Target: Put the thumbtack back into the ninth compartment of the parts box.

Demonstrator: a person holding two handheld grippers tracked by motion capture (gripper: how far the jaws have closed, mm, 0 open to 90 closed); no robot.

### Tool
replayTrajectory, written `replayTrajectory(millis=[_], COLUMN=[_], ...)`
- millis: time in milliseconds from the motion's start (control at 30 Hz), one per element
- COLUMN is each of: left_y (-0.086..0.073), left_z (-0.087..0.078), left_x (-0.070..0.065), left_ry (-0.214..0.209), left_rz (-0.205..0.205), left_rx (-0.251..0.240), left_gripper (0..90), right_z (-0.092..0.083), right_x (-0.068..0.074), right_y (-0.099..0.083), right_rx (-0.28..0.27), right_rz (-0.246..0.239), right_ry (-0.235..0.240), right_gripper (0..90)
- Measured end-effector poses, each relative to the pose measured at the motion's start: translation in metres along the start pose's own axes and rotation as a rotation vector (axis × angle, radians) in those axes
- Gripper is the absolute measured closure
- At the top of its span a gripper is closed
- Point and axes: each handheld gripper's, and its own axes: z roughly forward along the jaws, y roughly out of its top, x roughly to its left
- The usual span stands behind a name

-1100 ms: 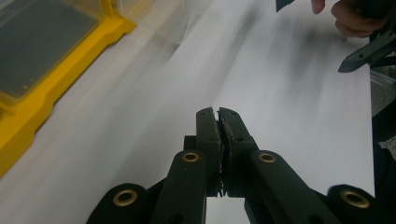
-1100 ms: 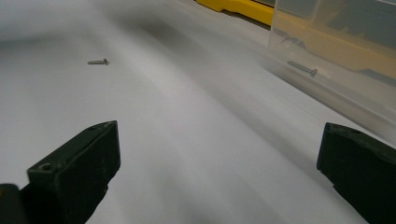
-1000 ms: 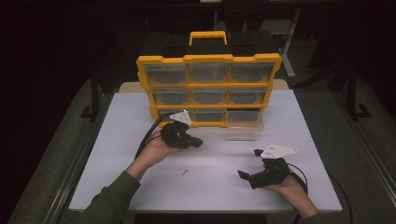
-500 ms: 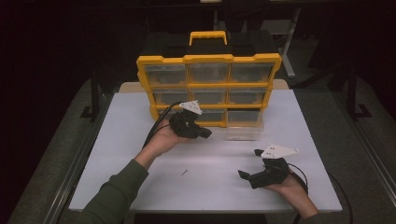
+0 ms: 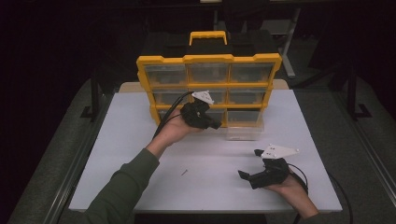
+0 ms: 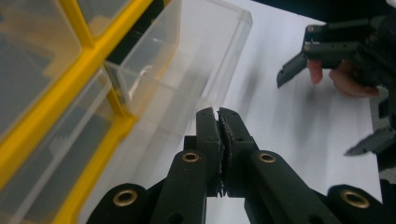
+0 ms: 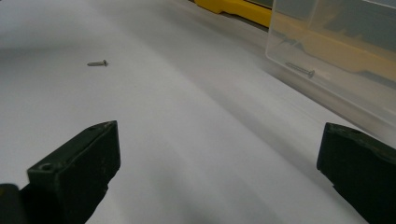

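A yellow organizer [image 5: 208, 59] with clear drawers stands at the back of the white table [image 5: 126, 140]. One clear drawer [image 5: 244, 130] at its bottom right is pulled out onto the table; it is also in the left gripper view [image 6: 205, 56] and the right gripper view [image 7: 336, 51], where a screw [image 7: 301, 71] lies inside it. A loose screw [image 5: 184, 172] lies on the table, small and far off in the right gripper view [image 7: 98, 63]. My left gripper [image 5: 215, 125] hovers by the bottom drawer row, jaws shut and empty [image 6: 218, 114]. My right gripper [image 5: 250, 163] rests open near the front right [image 7: 219, 149].
Dark floor and metal frame legs surround the table. Cables trail from both grippers toward the person. The organizer has a yellow carry handle [image 5: 208, 35] on top. Bare table surface lies left and in front of the organizer.
My left gripper has risen and moved right, from the table in front of the organizer's left side to its bottom middle drawers. The right gripper has stayed put.
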Motion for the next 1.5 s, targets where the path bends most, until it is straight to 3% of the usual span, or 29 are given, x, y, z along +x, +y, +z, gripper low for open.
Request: replayTrajectory(millis=[533,1033,1233,1500], left_y=[0.033,0.036,0.036,0.035], left_z=[0.031,0.063,0.063,0.046], left_x=[0.005,0.010,0.011,0.009], left_ry=[0.013,0.003,0.004,0.013], left_rz=[0.041,0.039,0.030,0.018], left_rx=[0.020,0.050,0.043,0.032], left_gripper=[87.5,87.3,81.1,71.7], right_z=[0.000,-0.001,-0.001,-0.001], right_x=[0.000,0.000,0.000,0.000], right_y=[0.000,0.000,0.000,-0.001], right_rx=[0.001,-0.004,-0.005,-0.004], right_rz=[-0.001,0.004,0.004,0.003], right_ry=[0.001,0.003,0.005,0.004], right_gripper=[0.0,0.0,0.0,0.0])
